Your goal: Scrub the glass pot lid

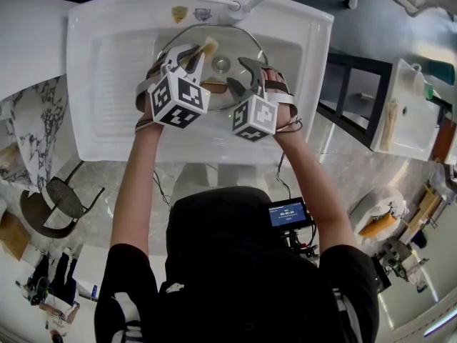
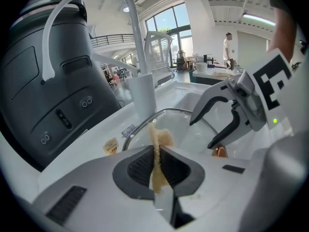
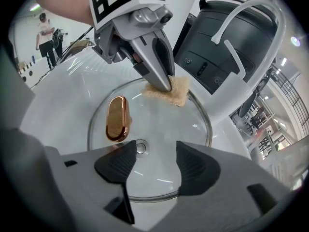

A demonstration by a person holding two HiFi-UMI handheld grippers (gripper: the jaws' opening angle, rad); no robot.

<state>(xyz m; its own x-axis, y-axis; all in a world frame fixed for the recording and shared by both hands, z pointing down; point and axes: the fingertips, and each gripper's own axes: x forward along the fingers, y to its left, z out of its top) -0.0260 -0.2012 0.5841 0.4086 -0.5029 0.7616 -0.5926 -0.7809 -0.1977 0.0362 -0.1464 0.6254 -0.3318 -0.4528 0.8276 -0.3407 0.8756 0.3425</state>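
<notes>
A round glass pot lid (image 3: 164, 144), clear with a thin metal rim, lies flat in the basin of a white sink (image 1: 93, 70), dome up and centred over the drain (image 3: 140, 146), which shows through the glass. Its oblong copper-coloured handle (image 3: 117, 118) stands on top. A tan, rough-textured sponge (image 3: 170, 91) rests on the lid's edge toward the back of the sink, pinched upright in the left gripper (image 2: 158, 151).

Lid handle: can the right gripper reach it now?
Probably yes. The right gripper is open, empty, near the copper handle; the left gripper holds its sponge at the glass lid's far rim.
</notes>
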